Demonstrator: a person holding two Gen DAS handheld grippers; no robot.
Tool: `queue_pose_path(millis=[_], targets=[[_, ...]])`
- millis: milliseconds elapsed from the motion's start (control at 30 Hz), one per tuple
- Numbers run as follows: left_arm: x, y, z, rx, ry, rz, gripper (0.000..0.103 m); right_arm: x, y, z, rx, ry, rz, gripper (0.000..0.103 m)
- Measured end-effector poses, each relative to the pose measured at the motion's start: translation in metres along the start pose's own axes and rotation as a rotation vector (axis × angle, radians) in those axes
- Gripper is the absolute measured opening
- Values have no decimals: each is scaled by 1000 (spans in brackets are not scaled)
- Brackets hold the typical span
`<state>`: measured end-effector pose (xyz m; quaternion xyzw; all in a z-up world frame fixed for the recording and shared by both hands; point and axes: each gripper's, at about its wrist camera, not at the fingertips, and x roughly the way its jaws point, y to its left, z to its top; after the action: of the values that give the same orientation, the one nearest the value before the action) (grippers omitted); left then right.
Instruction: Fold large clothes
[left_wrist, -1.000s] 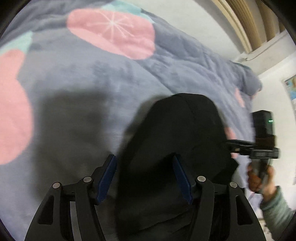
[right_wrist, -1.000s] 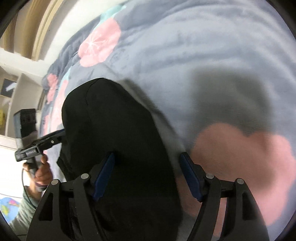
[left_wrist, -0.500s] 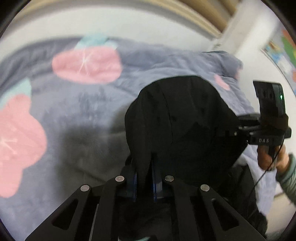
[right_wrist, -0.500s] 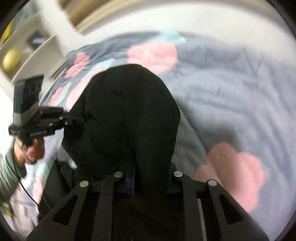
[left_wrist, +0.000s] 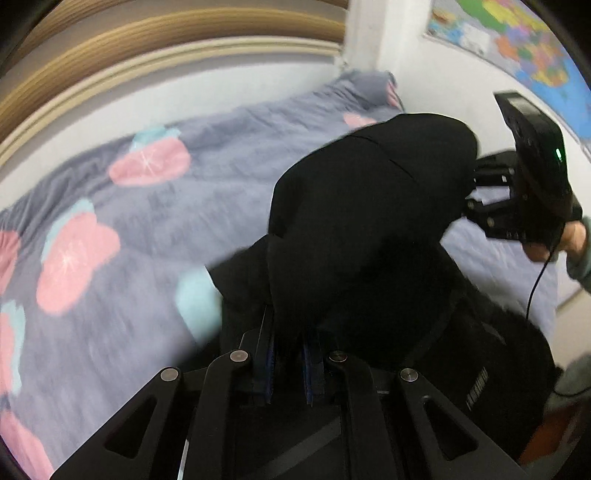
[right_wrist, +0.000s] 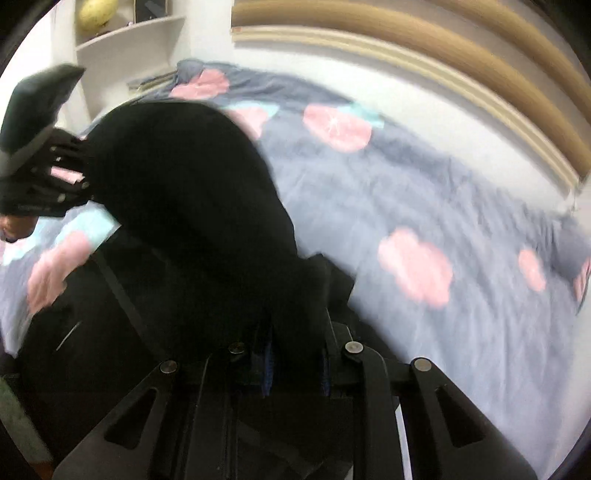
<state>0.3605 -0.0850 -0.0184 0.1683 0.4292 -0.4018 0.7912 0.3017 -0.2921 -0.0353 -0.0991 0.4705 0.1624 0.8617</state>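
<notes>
Close to the camera, the left tongs (left_wrist: 288, 363) were squeezed shut on a fold of the big black soft cloth garment (left_wrist: 369, 221). The blue pads (left_wrist: 270, 363) pressed the black cloth from both sides. The right tongs (right_wrist: 295, 363) were squeezed shut on another part of the same garment (right_wrist: 184, 192), with a thicker bunch of cloth between the pads. The jaws of both tongs had just been closing, and black cloth was between them.

The garment hung in the air between the two tongs. It rose up in a round hump and drooped down at the sides. Its lower part seemed to lie at the near edge of the bed, but the dark blur made that hard to tell.

The garment looked soft and floppy, not stiff. It bent wherever it was not held. It looked a bit thick, so it may be a little heavy and may pull at the pads. It would not break. Good places to hold it would be two spots along one edge, well apart, so it hangs flat.

Farther off lay the grey-blue fluffy blanket with pink flowers (left_wrist: 155, 229), spread over the bed. Behind it were the white wall and a tan wooden headboard (left_wrist: 166, 55). A colourful map (left_wrist: 517, 40) hung near the far right corner.
</notes>
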Motion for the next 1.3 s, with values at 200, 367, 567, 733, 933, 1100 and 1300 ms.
queue_pose_path(millis=[200,367,567,733,933,1100,1300], targets=[[24,-39,-92,-89,196,-56,16,9,19,-73,89,196,85,30],[9,-30,-119,-233,209,-105,16,-7,5,-94,225,225,151,31],[-55,-5,-91,-319,20,-91,43,-49,-21,-70,378,86,232,56],[-71,-11,-42,-343,-121,-125,49,-48,-19,-25,463,10,264,56],[-13,-6,-20,-490,-77,-154,49,-11,4,-10,538,97,248,56],[44,-21,-50,-535,57,-207,49,29,21,-48,554,229,241,56],[85,-57,-103,-447,184,-99,49,77,38,-103,596,341,221,55]])
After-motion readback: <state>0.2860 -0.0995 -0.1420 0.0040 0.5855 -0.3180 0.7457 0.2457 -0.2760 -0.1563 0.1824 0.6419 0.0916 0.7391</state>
